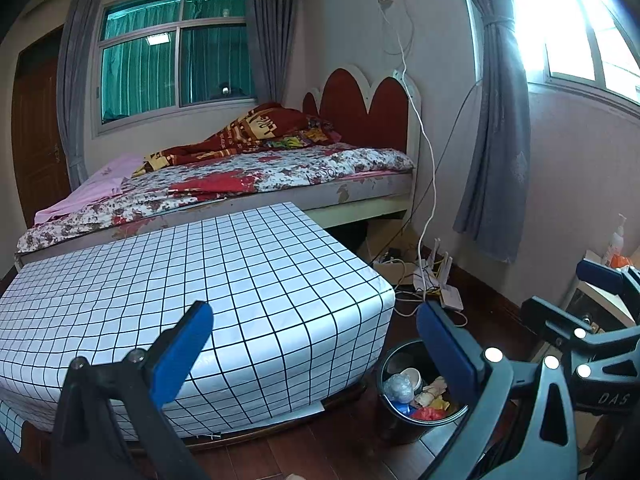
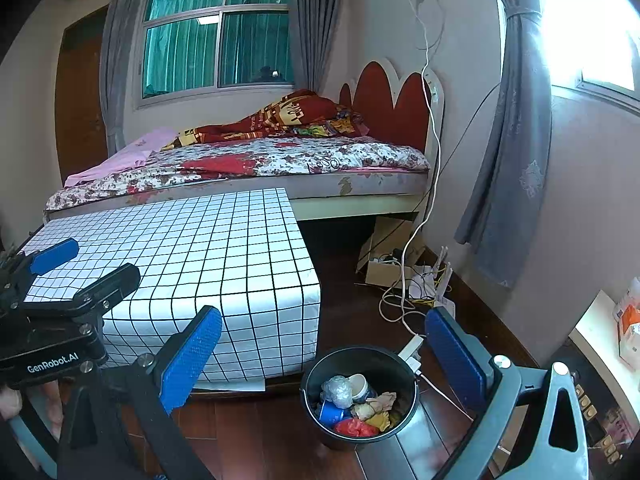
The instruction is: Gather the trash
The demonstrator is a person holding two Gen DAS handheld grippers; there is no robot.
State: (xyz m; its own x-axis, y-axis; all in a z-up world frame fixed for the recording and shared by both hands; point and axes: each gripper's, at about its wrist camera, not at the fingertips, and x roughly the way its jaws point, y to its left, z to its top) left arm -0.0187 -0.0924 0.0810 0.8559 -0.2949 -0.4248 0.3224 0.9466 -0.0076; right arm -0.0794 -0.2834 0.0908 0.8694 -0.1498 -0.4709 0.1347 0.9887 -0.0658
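Note:
A black trash bin [image 2: 404,376] stands on the dark wood floor beside the low table; it also shows in the left wrist view [image 1: 394,414]. It holds crumpled trash [image 2: 352,404]: clear plastic, a paper cup, a blue can, red and yellow wrappers. My right gripper [image 2: 320,356] is open and empty, above and just behind the bin. My left gripper [image 1: 316,350] is open and empty over the table's right front corner, left of the bin. The left gripper also shows at the left edge of the right wrist view [image 2: 56,256].
A low table with a white grid cloth [image 2: 208,256] sits in front of a bed [image 2: 256,160]. Cables, a router and a cardboard box [image 2: 404,276] lie on the floor by the wall. A white shelf with a bottle [image 1: 616,240] is at the right.

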